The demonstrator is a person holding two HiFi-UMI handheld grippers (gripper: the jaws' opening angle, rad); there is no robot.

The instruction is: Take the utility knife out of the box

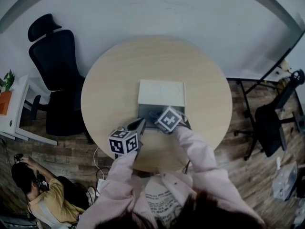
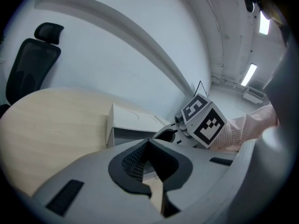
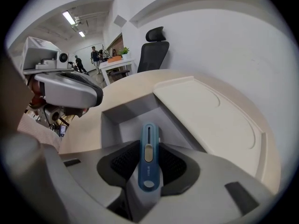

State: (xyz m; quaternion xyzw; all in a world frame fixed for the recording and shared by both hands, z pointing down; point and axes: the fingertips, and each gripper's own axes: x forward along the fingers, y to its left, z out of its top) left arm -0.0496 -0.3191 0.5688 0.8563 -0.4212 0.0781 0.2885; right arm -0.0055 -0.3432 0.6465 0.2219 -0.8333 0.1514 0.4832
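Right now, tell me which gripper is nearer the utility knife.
Right. The right gripper clamps the utility knife over the box; the left gripper, jaws shut and empty, sits apart, beside the box.

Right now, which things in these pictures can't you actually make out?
Right gripper view: whether the utility knife touches the box floor; the right gripper covers its underside.
Head view: the box's inside and the utility knife, under the marker cube.
Left gripper view: the box's inside, behind its wall and the left gripper.
Right gripper view: distant people, too small.
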